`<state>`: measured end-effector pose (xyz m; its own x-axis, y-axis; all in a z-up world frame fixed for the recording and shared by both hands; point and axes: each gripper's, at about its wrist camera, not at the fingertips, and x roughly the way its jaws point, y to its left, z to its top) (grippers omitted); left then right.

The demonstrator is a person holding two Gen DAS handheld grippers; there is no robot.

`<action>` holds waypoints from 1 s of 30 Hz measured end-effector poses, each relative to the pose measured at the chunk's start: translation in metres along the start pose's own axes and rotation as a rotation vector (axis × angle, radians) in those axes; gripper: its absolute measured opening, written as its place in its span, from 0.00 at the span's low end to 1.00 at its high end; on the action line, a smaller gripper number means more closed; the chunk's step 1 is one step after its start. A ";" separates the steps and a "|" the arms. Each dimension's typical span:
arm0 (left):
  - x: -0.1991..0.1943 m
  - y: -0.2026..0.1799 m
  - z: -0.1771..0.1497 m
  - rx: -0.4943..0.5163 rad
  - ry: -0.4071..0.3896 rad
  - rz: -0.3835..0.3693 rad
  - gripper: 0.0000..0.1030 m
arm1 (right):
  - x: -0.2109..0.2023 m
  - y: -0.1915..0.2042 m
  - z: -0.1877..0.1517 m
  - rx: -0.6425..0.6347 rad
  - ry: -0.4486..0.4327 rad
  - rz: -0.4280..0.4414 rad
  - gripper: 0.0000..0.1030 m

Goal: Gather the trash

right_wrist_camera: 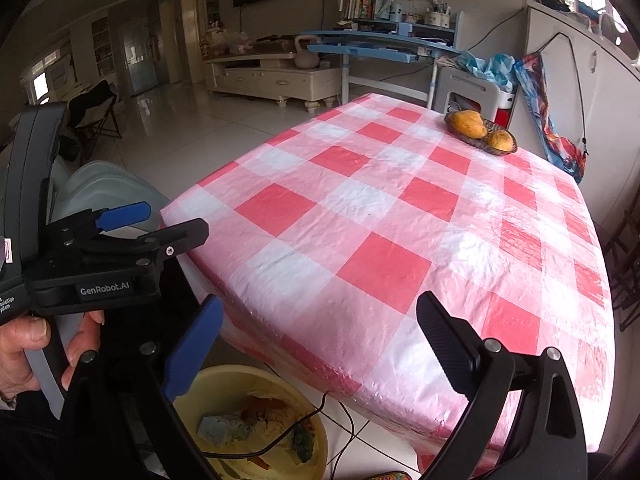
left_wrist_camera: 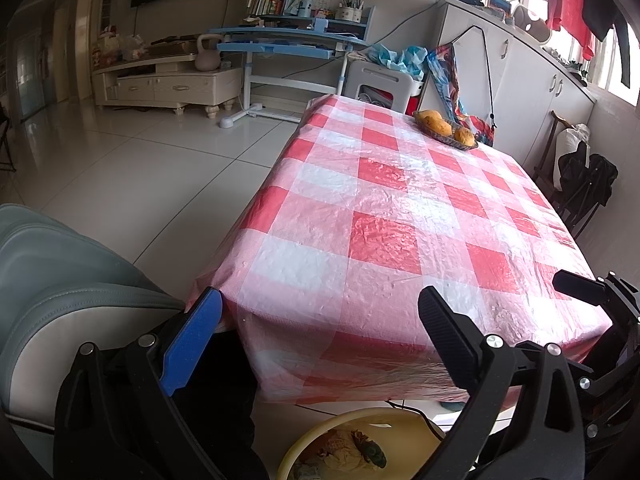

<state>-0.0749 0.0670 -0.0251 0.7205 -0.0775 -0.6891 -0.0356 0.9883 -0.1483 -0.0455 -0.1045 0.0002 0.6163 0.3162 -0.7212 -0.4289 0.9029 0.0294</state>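
Note:
A yellow basin (left_wrist_camera: 404,428) on the floor below the table's near edge holds crumpled trash (left_wrist_camera: 352,448); it also shows in the right wrist view (right_wrist_camera: 316,436) with paper scraps and peels (right_wrist_camera: 256,420) inside. My left gripper (left_wrist_camera: 320,320) is open and empty, above the basin at the table's near edge; it also appears at the left of the right wrist view (right_wrist_camera: 168,222). My right gripper (right_wrist_camera: 320,328) is open and empty, over the near edge of the table. The red-and-white checked tablecloth (right_wrist_camera: 380,220) carries no loose trash that I can see.
A basket of yellow fruit (right_wrist_camera: 482,132) stands at the table's far right (left_wrist_camera: 446,126). A grey-green chair (left_wrist_camera: 60,280) stands left of the table. A black cable (right_wrist_camera: 304,424) runs over the basin. A dark chair with clothes (left_wrist_camera: 580,184) stands right of the table.

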 end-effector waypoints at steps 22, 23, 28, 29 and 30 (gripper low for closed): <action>-0.013 -0.005 0.000 0.018 -0.023 -0.010 0.92 | -0.016 0.001 -0.005 0.011 -0.051 -0.028 0.92; -0.014 -0.005 -0.001 0.019 -0.022 -0.006 0.92 | -0.017 0.000 -0.005 0.013 -0.056 -0.030 0.92; -0.015 -0.010 -0.004 0.035 -0.017 0.015 0.93 | -0.024 -0.004 -0.007 0.027 -0.074 -0.035 0.92; -0.016 -0.009 -0.005 0.039 -0.016 0.017 0.93 | -0.026 -0.004 -0.007 0.030 -0.079 -0.035 0.92; -0.016 -0.010 -0.006 0.047 -0.015 0.022 0.93 | -0.027 -0.005 -0.007 0.033 -0.083 -0.034 0.92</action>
<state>-0.0903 0.0575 -0.0168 0.7299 -0.0538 -0.6814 -0.0192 0.9949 -0.0991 -0.0645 -0.1195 0.0145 0.6834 0.3069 -0.6624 -0.3854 0.9223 0.0296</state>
